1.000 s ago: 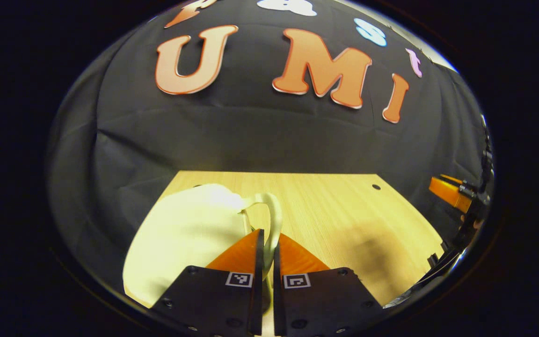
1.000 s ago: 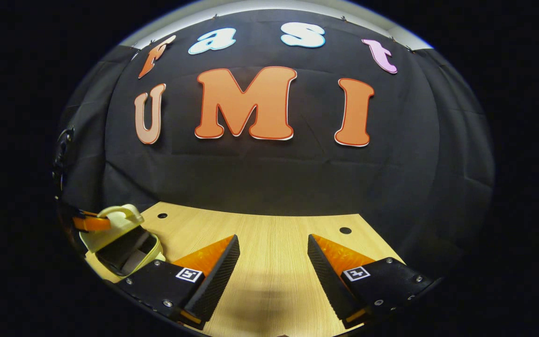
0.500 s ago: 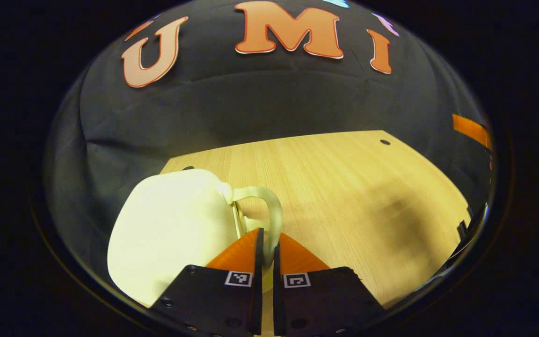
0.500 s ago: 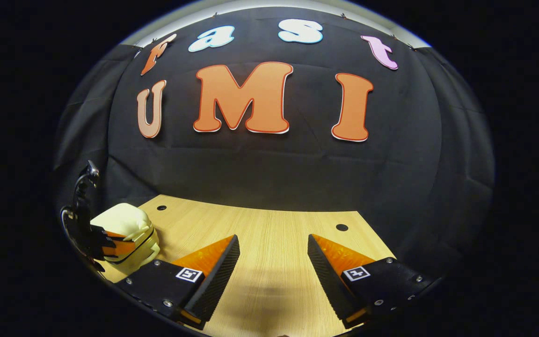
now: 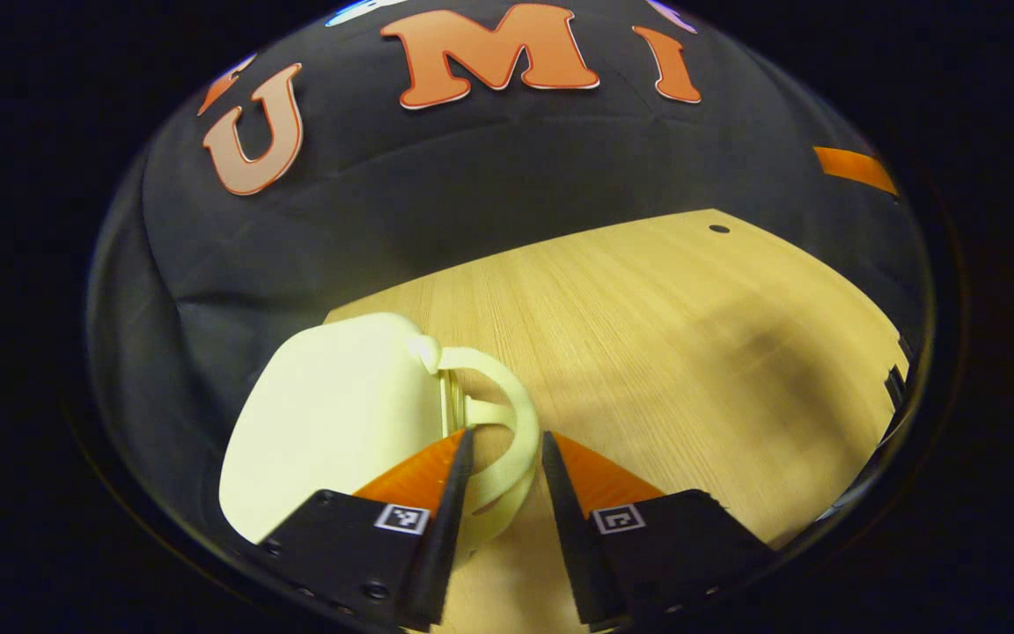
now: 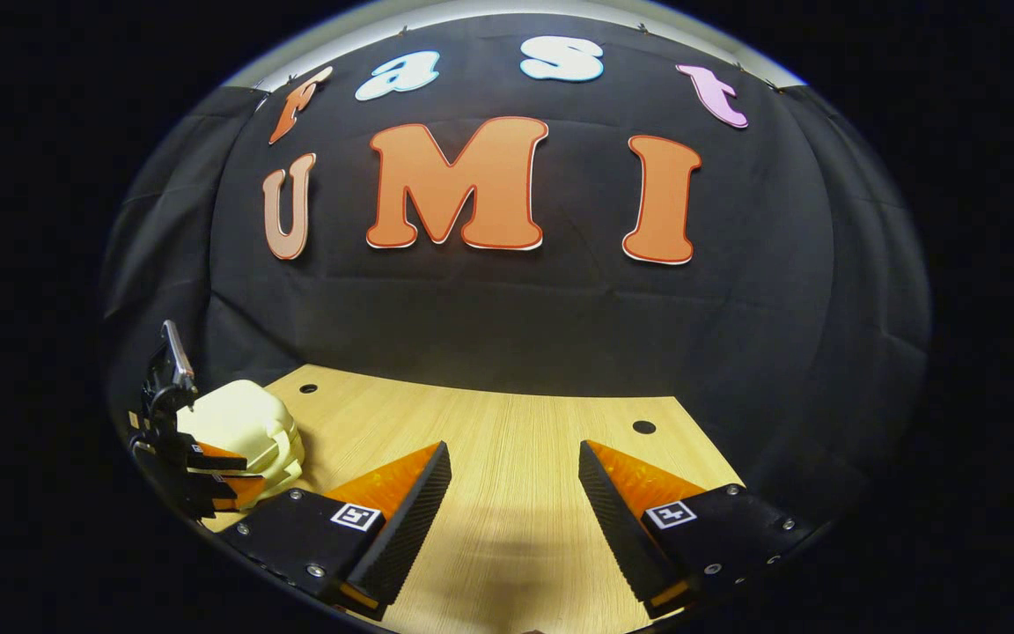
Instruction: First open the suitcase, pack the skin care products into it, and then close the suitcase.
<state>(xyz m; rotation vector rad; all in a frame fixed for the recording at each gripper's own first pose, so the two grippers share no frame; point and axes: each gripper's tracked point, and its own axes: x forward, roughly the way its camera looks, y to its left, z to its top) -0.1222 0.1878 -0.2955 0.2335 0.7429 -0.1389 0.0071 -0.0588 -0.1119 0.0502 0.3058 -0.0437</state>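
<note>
A small cream suitcase lies shut on the wooden table, its curved handle pointing at me. My left gripper is open, its fingers on either side of the handle with gaps showing. In the right gripper view the suitcase sits at the far left of the table, with the left gripper at its near side. My right gripper hangs open over bare wood, nothing between its fingers. The inside of the suitcase is hidden.
Black cloth walls close off the table at the back and on the left. Two small round holes mark the tabletop's far corners. Bare wood stretches to the right of the suitcase.
The suitcase lid, held up a second ago, has come down shut. My left gripper has let go of the handle and spread its fingers. The right gripper has stayed put.
</note>
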